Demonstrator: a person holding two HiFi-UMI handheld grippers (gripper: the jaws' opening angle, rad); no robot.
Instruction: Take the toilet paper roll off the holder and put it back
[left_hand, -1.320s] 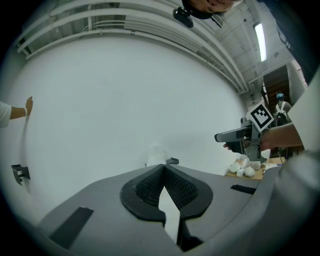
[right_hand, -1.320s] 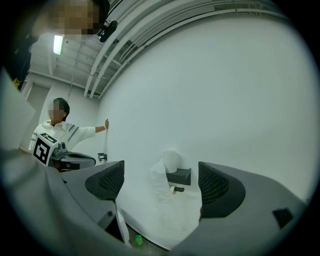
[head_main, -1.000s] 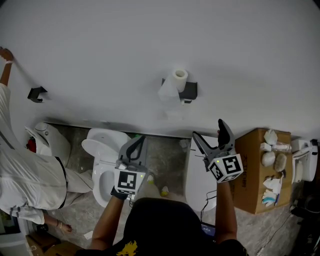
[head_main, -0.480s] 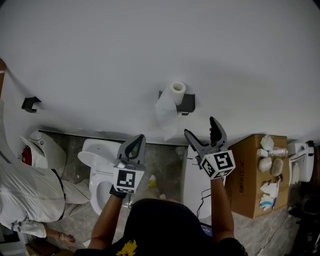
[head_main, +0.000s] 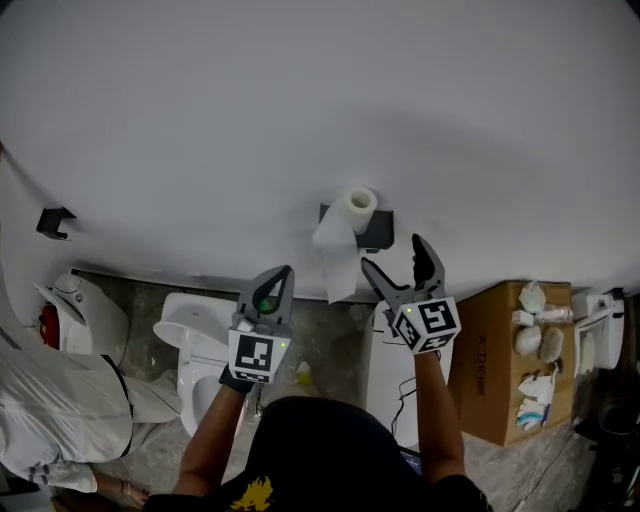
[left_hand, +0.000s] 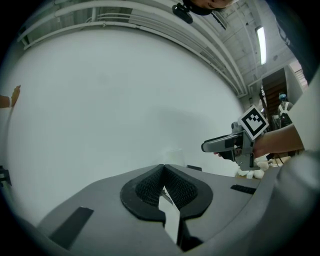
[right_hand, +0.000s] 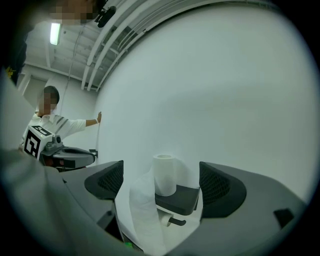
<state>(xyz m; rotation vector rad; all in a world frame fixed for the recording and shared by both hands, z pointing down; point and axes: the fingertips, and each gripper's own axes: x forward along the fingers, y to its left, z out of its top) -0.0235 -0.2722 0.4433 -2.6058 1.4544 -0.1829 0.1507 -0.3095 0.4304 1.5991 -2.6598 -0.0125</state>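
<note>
A white toilet paper roll stands upright on top of the black wall holder, and a loose tail of paper hangs down the holder's left side. My right gripper is open just below and in front of the holder, touching nothing. In the right gripper view the roll and the holder's shelf show between the spread jaws of the right gripper, still some way off. My left gripper is shut and empty, lower left of the holder. In the left gripper view the pads meet.
A white toilet stands below my left gripper. A white unit and a cardboard box topped with white items sit at the right. Another person stands at the far left, near a small black wall fixture.
Both grippers have moved up and toward the wall. The open right gripper now sits close under the holder, and the roll looks nearer in the head view.
</note>
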